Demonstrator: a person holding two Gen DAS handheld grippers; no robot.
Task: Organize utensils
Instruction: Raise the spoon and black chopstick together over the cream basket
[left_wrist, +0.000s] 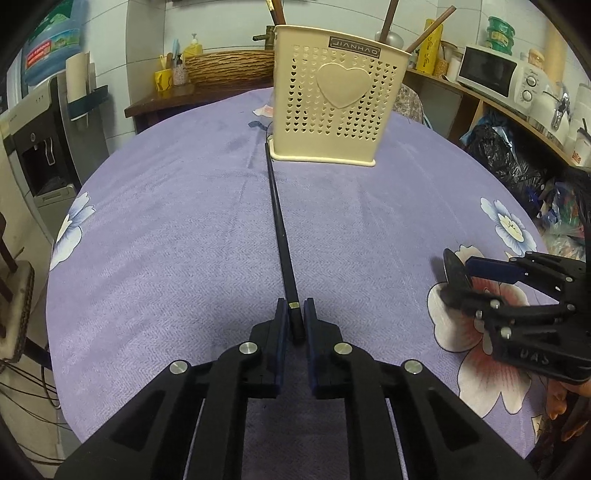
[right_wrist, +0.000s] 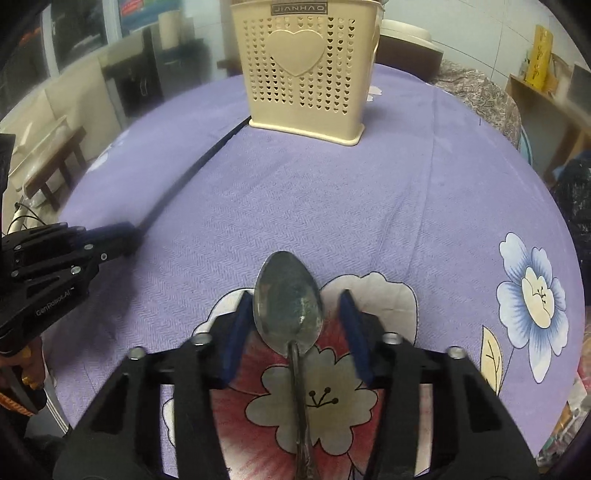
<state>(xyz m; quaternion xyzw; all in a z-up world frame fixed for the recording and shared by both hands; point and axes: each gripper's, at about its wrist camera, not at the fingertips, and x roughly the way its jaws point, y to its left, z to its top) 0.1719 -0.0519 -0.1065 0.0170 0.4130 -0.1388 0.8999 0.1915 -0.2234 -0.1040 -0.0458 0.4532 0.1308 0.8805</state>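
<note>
Utensils loose: one chopstick (left_wrist: 280, 229), one spoon (right_wrist: 288, 306).

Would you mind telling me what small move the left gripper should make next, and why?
Probably close the left gripper on the black chopstick: its thick end already lies between the fingers, seemingly not yet clamped, and its tip rests beside the cream holder where utensils belong.

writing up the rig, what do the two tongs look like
Both are black plastic linkage frames with round silver pivot bolts and dark blue finger pads. The left tongs carry white "GenRobot.AI" lettering on the side; the right tongs show raised lettering too blurred to read.
</note>
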